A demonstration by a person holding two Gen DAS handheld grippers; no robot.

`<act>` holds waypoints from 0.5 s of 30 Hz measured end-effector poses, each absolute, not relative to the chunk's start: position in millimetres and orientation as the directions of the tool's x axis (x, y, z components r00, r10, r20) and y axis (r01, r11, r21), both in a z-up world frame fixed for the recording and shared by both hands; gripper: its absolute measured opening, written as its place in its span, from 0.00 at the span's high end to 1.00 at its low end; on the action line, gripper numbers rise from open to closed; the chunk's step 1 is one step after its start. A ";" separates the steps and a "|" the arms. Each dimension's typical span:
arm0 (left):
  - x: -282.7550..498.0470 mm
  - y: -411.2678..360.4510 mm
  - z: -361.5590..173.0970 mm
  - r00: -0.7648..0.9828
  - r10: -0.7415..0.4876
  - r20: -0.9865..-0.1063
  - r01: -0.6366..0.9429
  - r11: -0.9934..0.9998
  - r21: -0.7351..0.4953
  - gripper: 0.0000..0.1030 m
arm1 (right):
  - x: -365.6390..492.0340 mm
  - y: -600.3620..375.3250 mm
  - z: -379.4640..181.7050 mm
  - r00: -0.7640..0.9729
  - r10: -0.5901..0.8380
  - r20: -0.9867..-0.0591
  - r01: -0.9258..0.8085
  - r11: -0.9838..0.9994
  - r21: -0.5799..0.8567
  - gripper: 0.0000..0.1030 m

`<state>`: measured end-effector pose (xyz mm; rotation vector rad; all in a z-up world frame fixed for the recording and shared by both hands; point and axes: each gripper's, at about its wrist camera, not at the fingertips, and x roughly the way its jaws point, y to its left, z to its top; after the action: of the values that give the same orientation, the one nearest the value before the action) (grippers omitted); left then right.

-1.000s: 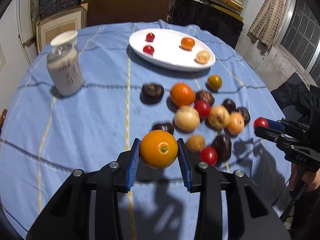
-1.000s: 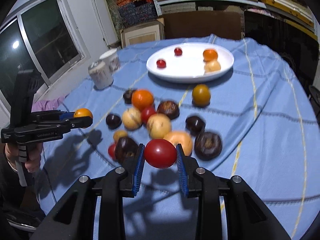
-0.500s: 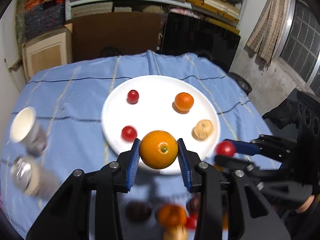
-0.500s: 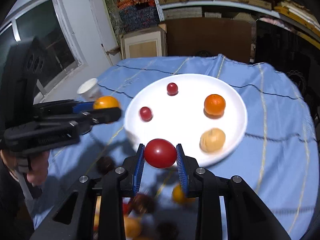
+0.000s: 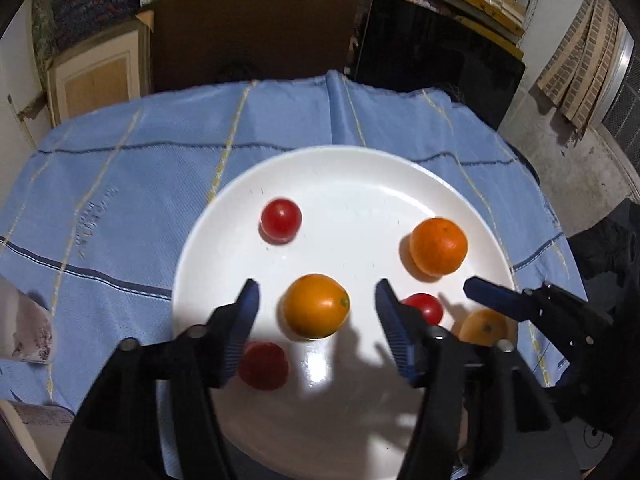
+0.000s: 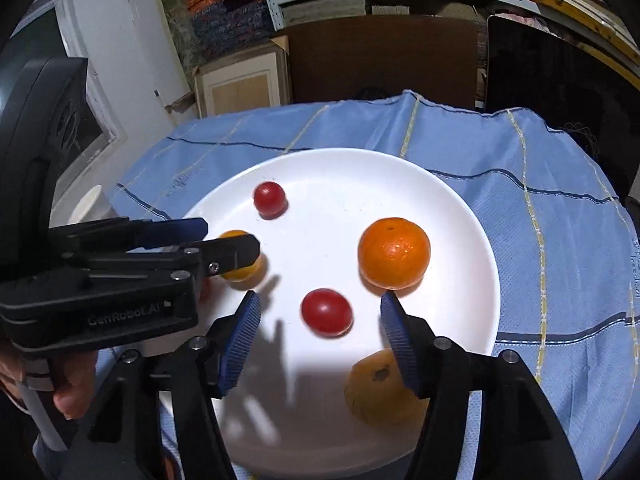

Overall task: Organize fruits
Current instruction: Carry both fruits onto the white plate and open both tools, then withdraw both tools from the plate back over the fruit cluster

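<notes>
Over the white plate (image 5: 360,168) on the blue checked cloth (image 5: 120,184), the left gripper (image 5: 316,312) has its jaws just spread apart, and the yellow-orange fruit (image 5: 316,306) sits between them with clear gaps either side, not pinched. Only the left view shows a blurry red tomato (image 5: 264,366) at the near-left rim and a pale jar (image 5: 24,320) on the cloth. Further right, the right gripper (image 6: 320,324) has likewise just opened around the red tomato (image 6: 326,312). Its view alone catches a hand (image 6: 68,384) on the left tool's handle, plus the tan fruit (image 6: 380,392) unobstructed.
</notes>
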<state>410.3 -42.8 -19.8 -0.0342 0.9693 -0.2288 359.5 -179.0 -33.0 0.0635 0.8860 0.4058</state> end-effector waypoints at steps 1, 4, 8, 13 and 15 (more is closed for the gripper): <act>405.8 -41.5 -14.9 0.554 -0.218 -0.804 0.185 0.973 -0.137 0.35 | 354.4 -178.8 -29.9 0.562 0.381 -0.734 -0.321 0.919 0.231 0.38; 385.8 -38.2 1.5 0.569 -0.237 -0.788 0.201 0.969 -0.146 0.27 | 334.2 -186.2 -21.8 0.546 0.432 -0.718 -0.331 0.898 0.289 0.33; 346.8 -32.3 11.0 0.578 -0.236 -0.781 0.217 0.967 -0.131 0.24 | 296.6 -204.9 -8.4 0.555 0.473 -0.685 -0.318 0.881 0.351 0.27; 291.4 -16.5 13.7 0.572 -0.210 -0.793 0.217 0.971 -0.100 0.16 | 246.0 -228.8 -4.2 0.573 0.447 -0.687 -0.255 0.894 0.368 0.20; 265.1 -7.3 16.8 0.583 -0.191 -0.790 0.213 0.974 -0.078 0.15 | 220.5 -239.4 -4.7 0.580 0.442 -0.684 -0.233 0.895 0.381 0.19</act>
<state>265.1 -7.3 16.8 0.0264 0.9182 -0.2356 220.5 -239.4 -4.7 0.2626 0.8670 0.3998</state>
